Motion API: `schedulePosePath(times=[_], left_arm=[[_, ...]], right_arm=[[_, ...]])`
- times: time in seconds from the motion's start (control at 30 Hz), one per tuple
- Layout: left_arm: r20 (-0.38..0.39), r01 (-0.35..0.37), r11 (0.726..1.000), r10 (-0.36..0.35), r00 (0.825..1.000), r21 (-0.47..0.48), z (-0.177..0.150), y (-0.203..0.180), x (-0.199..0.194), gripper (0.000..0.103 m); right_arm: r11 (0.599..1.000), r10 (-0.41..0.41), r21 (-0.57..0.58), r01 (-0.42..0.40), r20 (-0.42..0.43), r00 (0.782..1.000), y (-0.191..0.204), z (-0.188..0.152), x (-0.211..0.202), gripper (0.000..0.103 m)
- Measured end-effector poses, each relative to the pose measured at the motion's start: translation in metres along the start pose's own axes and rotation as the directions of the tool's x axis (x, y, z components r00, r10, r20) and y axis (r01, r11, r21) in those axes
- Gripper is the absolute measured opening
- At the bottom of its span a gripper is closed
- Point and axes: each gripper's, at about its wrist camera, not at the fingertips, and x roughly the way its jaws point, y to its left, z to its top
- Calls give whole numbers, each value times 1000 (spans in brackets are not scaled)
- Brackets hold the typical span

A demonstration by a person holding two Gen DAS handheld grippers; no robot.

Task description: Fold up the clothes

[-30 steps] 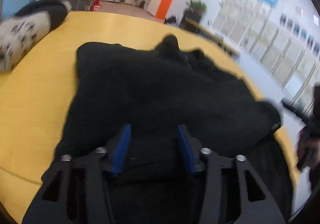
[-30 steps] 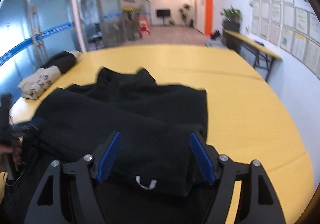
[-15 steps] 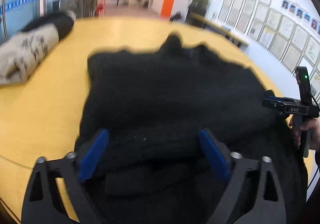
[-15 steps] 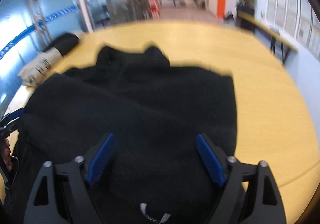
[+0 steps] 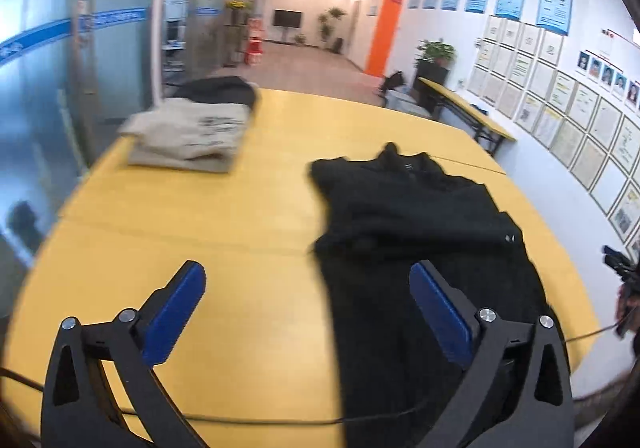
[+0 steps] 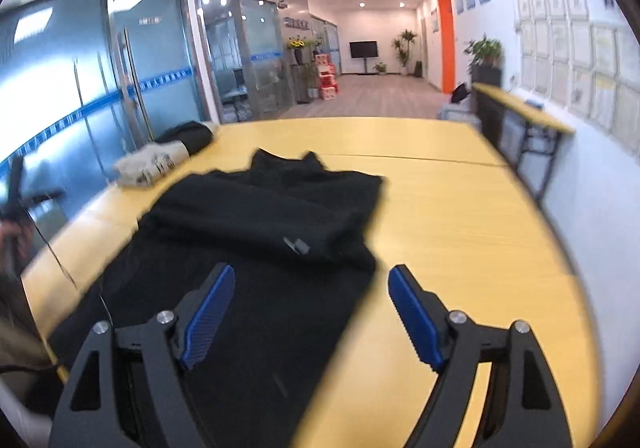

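Note:
A black garment (image 5: pixel 416 232) lies on the yellow table (image 5: pixel 240 216), its upper part folded over itself, collar at the far end. It also shows in the right wrist view (image 6: pixel 256 224). My left gripper (image 5: pixel 308 288) is open and empty, raised above the table at the garment's left edge. My right gripper (image 6: pixel 310 296) is open and empty, raised over the garment's near right edge. Neither gripper touches the cloth.
A folded beige garment (image 5: pixel 192 136) and a black one (image 5: pixel 218 90) behind it lie at the table's far left; they show in the right wrist view too (image 6: pixel 152 164). A thin cable (image 5: pixel 248 418) crosses the near table edge. A narrow side table (image 6: pixel 524 116) stands at the right wall.
Both grippers have opened, let go of the black garment, and pulled back and up from it. The left gripper has shifted left, off the cloth.

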Motion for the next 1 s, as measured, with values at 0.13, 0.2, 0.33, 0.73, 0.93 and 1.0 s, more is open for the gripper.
schedulePosePath(times=[0.13,0.2,0.33,0.73,0.93,1.0], left_arm=[[-79,-15,999,19,997,44,-36,28,-58,103],[-114,55,998,-50,992,42,-53,26,-63,103],[-169,268,963,-267,949,-17,-87,13,-47,103],[-459,348,844,-519,721,-408,-177,3,95,103],[-473,355,854,-509,719,-380,-183,-7,90,103],[-469,377,849,-521,713,-371,-185,-12,91,103]], right_arm=[[997,-65,-46,61,-101,993,-26,-36,-68,84],[997,-60,-59,51,-145,988,-31,-53,-89,85],[995,80,83,-63,-220,972,-46,-91,-92,85],[962,266,137,-237,-272,925,25,-168,2,84],[966,255,39,-257,-338,906,54,-186,27,81],[971,229,7,-240,-337,913,59,-189,31,80]])
